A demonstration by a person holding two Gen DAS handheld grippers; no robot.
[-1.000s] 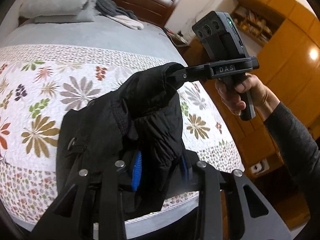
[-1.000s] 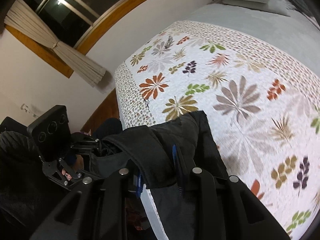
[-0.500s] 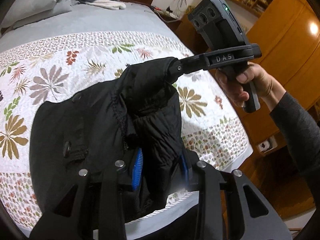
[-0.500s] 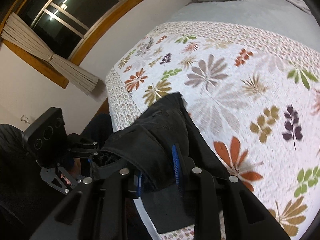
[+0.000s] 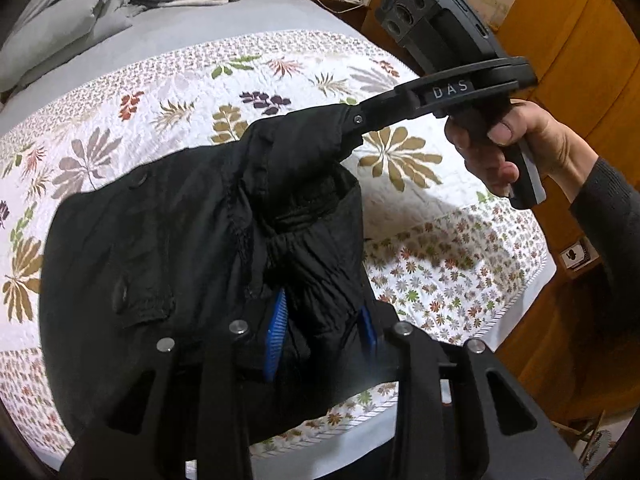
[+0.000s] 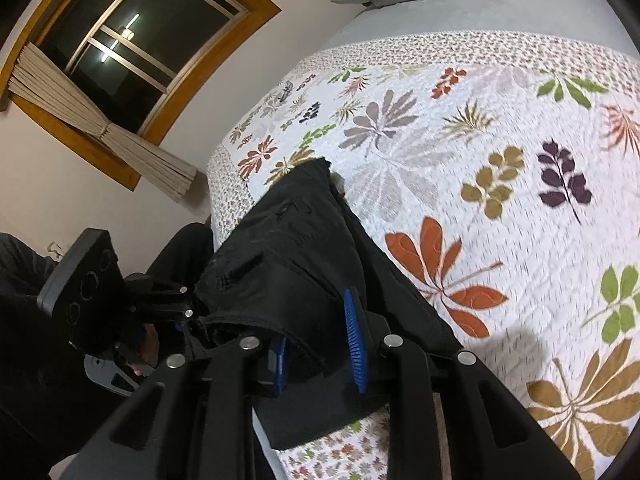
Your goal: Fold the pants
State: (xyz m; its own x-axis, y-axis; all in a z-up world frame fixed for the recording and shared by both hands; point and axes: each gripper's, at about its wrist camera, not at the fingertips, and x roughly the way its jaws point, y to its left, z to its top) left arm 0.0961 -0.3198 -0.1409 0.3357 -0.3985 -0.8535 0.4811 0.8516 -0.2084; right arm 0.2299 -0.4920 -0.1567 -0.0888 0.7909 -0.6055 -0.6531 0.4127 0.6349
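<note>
Both grippers, left gripper (image 5: 324,332) and right gripper (image 6: 320,344), have their fingers clamped on the waistband of the black padded fabric pants (image 5: 168,240), draped over the floral quilted bed (image 5: 420,208). Looks like the spreading-out step; next, lay them flat before folding.

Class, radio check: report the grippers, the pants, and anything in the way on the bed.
Left gripper and right gripper both shut on black pants. Pants partly draped on quilt. Nothing in the way on the quilt nearby.

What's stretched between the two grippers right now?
The black pants, bunched, span from the left gripper to the right gripper; the left wrist view shows it.
</note>
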